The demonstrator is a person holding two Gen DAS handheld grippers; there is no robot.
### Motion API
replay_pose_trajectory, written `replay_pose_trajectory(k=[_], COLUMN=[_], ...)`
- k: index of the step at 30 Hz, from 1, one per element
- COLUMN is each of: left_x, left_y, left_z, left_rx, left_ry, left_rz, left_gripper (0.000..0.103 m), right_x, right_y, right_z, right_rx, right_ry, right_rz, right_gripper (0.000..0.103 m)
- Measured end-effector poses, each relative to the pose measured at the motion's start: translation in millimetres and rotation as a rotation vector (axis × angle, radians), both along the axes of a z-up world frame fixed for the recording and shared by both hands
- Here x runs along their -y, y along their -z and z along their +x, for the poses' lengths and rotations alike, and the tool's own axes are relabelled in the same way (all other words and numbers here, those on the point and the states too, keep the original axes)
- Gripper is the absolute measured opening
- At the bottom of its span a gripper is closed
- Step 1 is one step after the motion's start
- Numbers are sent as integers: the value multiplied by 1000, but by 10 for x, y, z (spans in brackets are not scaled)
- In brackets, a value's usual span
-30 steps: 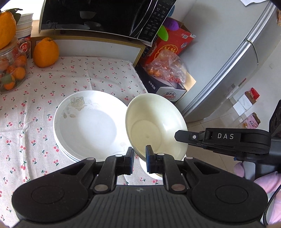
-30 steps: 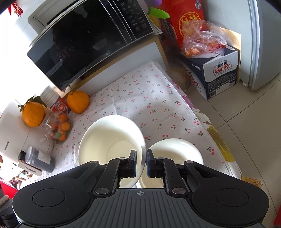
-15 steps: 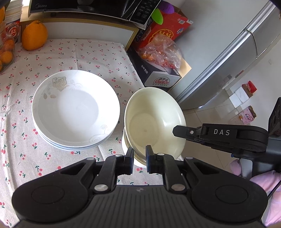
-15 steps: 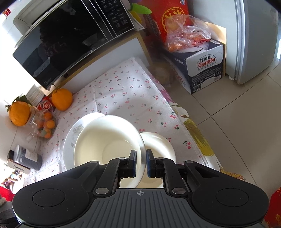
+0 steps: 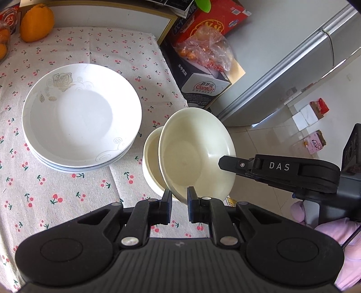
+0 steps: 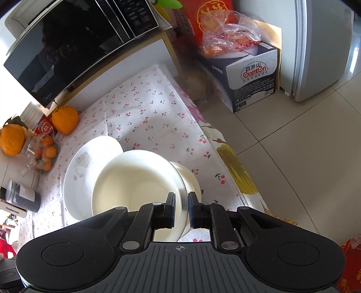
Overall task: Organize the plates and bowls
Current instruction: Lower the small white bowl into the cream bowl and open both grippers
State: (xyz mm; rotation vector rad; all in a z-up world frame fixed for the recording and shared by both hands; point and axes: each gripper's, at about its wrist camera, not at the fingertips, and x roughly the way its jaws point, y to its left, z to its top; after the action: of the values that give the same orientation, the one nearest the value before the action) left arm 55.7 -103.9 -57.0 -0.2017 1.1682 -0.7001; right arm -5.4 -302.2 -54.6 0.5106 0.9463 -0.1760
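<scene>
I hold a cream bowl (image 5: 196, 155) by its rim with both grippers. My left gripper (image 5: 179, 198) is shut on the near rim. My right gripper (image 5: 226, 162) pinches the right rim, and in the right wrist view the right gripper (image 6: 180, 202) is shut on the bowl (image 6: 135, 187). The bowl hangs tilted just above a second cream bowl (image 5: 152, 162) standing near the table's right edge, partly hidden behind it; that lower bowl (image 6: 190, 180) also shows in the right wrist view. A stack of white flowered plates (image 5: 81, 117) lies to the left.
The cherry-print tablecloth (image 5: 67, 198) ends at the table edge just right of the bowls. An orange (image 5: 36, 20), a jar of small oranges (image 6: 45, 153) and a microwave (image 6: 74, 45) are at the back. A carton with bagged fruit (image 5: 203, 74) and a fridge (image 6: 322, 45) stand beside the table.
Both grippers have carried the held bowl down and to the right, from beside the plates to right over the second bowl, which it now mostly covers.
</scene>
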Motion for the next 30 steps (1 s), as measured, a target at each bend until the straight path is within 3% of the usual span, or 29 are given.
replay_pose_trajectory(k=[15,30], left_x=[-2,64], left_y=[109,111], left_z=[39,45], left_rx=[-71,-26], left_ry=[-20,-21], left_rz=[-12,29], left_gripper=[12,13], right_x=[15,-12], right_y=[130,172], right_z=[61,98], right_rx=[-39,-50], right_ry=[3,3], right_rz=[-13,-31], right_gripper=[13,14])
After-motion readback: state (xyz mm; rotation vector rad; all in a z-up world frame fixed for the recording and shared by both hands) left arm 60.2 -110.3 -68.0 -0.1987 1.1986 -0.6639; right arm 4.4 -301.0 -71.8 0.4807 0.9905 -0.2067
